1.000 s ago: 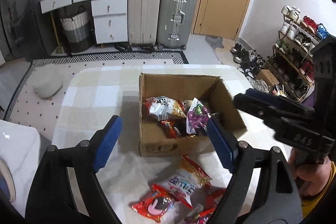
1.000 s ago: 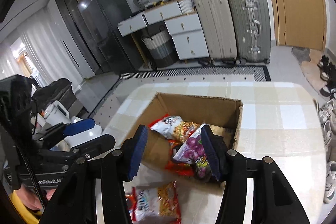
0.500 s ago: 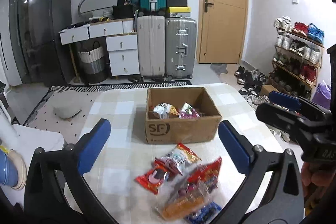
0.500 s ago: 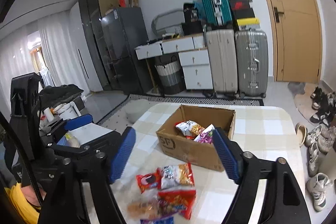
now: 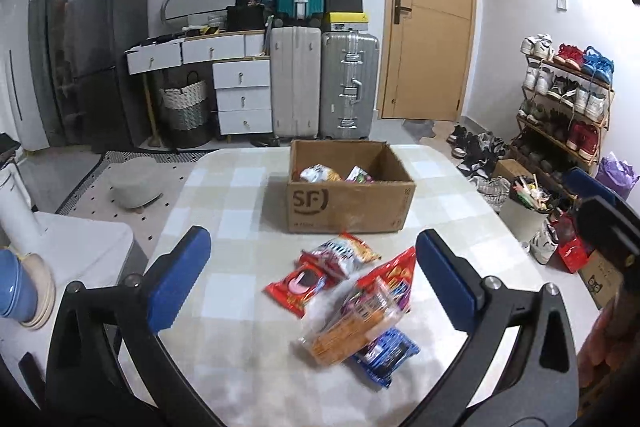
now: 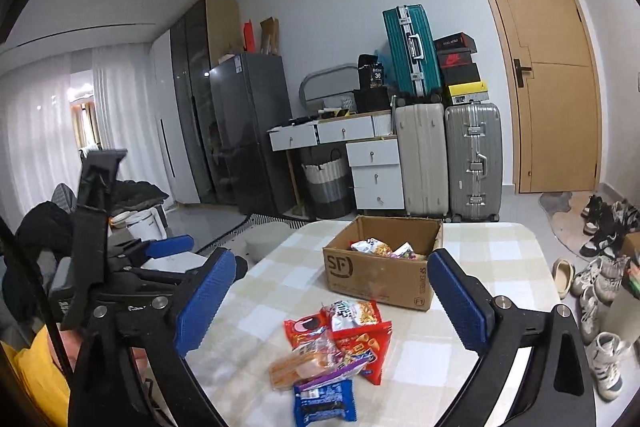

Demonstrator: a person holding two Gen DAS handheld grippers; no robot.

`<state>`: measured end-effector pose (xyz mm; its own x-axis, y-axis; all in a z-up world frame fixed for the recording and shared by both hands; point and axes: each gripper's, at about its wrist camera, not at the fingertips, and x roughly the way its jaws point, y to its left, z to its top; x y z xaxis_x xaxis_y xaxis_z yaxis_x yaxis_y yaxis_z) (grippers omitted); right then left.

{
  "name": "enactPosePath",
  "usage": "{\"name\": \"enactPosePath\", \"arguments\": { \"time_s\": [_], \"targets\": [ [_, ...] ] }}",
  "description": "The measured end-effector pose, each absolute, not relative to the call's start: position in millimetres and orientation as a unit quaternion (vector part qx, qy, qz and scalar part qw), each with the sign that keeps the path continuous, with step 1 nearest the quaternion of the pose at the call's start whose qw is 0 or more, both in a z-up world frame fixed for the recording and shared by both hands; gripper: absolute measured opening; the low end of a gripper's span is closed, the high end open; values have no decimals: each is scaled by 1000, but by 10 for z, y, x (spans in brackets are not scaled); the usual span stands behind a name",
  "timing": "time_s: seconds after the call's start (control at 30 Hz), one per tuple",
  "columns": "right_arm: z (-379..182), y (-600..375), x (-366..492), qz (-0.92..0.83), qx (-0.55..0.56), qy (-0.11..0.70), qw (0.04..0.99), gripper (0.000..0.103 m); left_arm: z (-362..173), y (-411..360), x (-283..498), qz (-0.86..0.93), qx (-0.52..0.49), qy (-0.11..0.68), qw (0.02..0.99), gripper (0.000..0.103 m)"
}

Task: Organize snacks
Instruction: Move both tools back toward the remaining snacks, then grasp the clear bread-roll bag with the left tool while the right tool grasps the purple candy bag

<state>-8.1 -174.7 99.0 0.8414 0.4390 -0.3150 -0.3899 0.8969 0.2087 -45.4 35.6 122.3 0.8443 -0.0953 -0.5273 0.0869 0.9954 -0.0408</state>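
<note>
A brown cardboard box point(image 5: 348, 201) point(image 6: 380, 279) stands on the checked table, with a few snack packets point(image 5: 320, 174) point(image 6: 370, 247) inside. Nearer me lies a loose heap of snack packets point(image 5: 352, 299) point(image 6: 336, 347): red ones, a clear orange one and a blue one point(image 5: 386, 351) point(image 6: 324, 403). My left gripper point(image 5: 312, 279) is open and empty, held back from the heap. My right gripper point(image 6: 332, 303) is also empty, its jaws still opening wide above the heap. The other gripper shows at each view's edge.
The table point(image 5: 224, 211) has a rounded edge with a white chair point(image 5: 80, 243) at its left. Behind stand suitcases point(image 5: 348, 83), white drawers point(image 5: 240, 95), a fridge point(image 6: 248, 131) and a door point(image 5: 432, 15). A shoe rack point(image 5: 568, 99) and shoes line the right.
Both grippers have pulled back and up from the box, so the heap of packets now lies in front of them. Their jaws have spread wider, with nothing in them.
</note>
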Motion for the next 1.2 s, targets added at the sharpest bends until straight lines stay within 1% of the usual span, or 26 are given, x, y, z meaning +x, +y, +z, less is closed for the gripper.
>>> {"name": "enactPosePath", "arguments": {
  "time_s": [0.23, 0.47, 0.83, 0.97, 1.2],
  "targets": [
    [785, -1765, -162, 209, 82, 202, 953, 99, 950, 581, -587, -46, -20, 291, 955, 102],
    [513, -1775, -75, 206, 94, 234, 946, 99, 403, 639, -432, -66, -27, 349, 934, 102],
    [18, -1778, 166, 213, 106, 292, 926, 99, -336, 402, 51, -122, -29, 415, 901, 102],
    [-224, -1822, 303, 213, 121, 328, 913, 99, -639, 209, 247, -128, -8, 445, 886, 102],
    [-489, -1937, 438, 209, 138, 350, 903, 99, -783, 9, 467, -149, 17, 444, 883, 102]
  ]
}}
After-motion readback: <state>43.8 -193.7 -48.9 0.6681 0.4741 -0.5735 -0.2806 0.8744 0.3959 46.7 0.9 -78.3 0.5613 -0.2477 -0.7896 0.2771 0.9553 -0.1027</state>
